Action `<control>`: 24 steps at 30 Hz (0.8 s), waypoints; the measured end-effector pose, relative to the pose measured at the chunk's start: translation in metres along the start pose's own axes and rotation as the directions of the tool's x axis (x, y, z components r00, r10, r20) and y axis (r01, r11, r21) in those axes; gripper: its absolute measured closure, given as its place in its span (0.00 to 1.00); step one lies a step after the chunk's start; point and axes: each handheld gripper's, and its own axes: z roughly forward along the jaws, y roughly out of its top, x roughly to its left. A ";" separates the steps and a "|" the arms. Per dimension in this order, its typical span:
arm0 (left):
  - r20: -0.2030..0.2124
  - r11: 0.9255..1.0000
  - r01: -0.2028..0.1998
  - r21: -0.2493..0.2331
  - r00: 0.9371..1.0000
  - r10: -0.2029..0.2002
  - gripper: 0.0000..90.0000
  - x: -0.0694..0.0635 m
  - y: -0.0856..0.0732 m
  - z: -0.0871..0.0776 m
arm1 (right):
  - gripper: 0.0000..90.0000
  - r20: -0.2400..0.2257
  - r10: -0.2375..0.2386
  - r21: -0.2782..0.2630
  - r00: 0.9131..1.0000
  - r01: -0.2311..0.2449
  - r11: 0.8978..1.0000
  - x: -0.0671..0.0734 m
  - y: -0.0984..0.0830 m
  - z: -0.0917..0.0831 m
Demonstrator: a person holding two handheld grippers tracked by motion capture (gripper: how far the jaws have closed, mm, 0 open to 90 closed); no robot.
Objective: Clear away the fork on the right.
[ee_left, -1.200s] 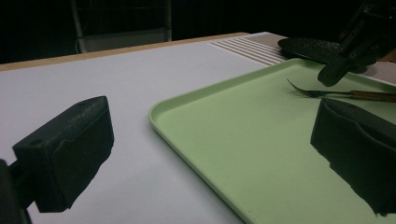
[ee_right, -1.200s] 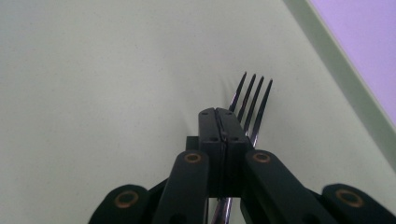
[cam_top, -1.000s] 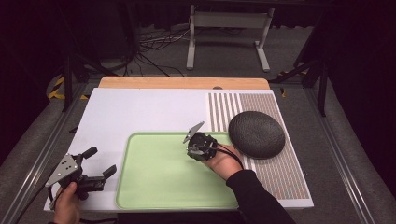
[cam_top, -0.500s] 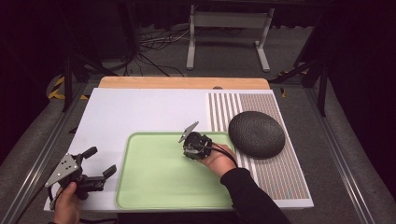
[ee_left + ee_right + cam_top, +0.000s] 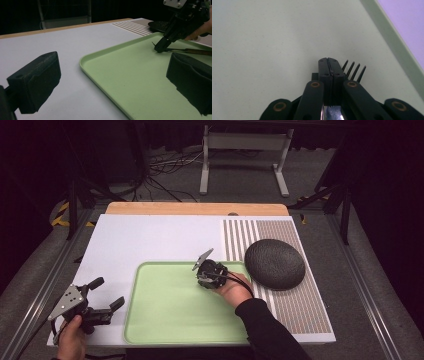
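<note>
Left gripper [image 5: 107, 297] (jaws spread, empty) sits at the table's [image 5: 150, 240] near left corner, level, aimed at the tray [image 5: 165, 320]; its hand [image 5: 72, 340] grips from behind. Fork [image 5: 192, 51] lies on the tray, tines [image 5: 354, 70] poking out just beside the pressed-together tips of the right gripper [image 5: 331, 66]. That gripper tilts down onto the tray, hand [image 5: 232, 290] behind. Dark dome [image 5: 274, 264] rests right of the tray.

Tray [image 5: 165, 320] matt green plastic; fork [image 5: 354, 71] dark metal; placemat [image 5: 275, 264] rough woven.
</note>
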 end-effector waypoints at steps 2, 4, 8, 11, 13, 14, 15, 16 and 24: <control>0.000 1.000 -0.001 0.004 1.000 0.001 0.00 0.000 0.000 0.000 | 1.00 0.009 0.011 -0.005 1.000 -0.011 1.000 -0.003 -0.002 0.000; -0.001 1.000 -0.001 0.005 1.000 0.001 0.00 0.000 0.000 0.000 | 1.00 0.017 0.018 -0.005 1.000 -0.018 1.000 -0.005 -0.003 -0.001; -0.001 1.000 -0.002 0.005 1.000 0.002 0.00 0.000 0.000 0.000 | 1.00 0.036 0.039 -0.003 0.999 -0.039 0.999 -0.011 -0.007 -0.003; -0.001 1.000 -0.001 0.006 1.000 0.001 0.00 0.000 0.000 0.000 | 1.00 0.047 0.058 -0.004 0.997 -0.058 0.998 -0.016 -0.010 -0.004; -0.001 1.000 -0.001 0.005 1.000 0.001 0.00 0.000 0.000 0.000 | 1.00 0.056 0.069 -0.002 0.996 -0.069 0.998 -0.020 -0.013 -0.006; -0.002 1.000 0.000 0.003 1.000 0.000 0.00 0.000 0.000 0.000 | 1.00 0.059 0.074 -0.001 0.996 -0.074 0.997 -0.021 -0.014 -0.006; -0.002 1.000 -0.001 0.004 1.000 0.001 0.00 0.000 0.000 0.000 | 1.00 0.055 0.086 0.001 0.995 -0.086 0.996 -0.022 -0.016 -0.007; -0.001 1.000 -0.001 0.005 1.000 0.001 0.00 0.000 0.000 0.000 | 1.00 0.063 0.089 -0.001 0.994 -0.089 0.996 -0.025 -0.018 -0.008; -0.002 1.000 -0.002 0.009 1.000 0.002 0.00 0.000 0.000 0.000 | 1.00 0.085 0.139 0.006 0.987 -0.140 0.990 -0.034 -0.028 -0.014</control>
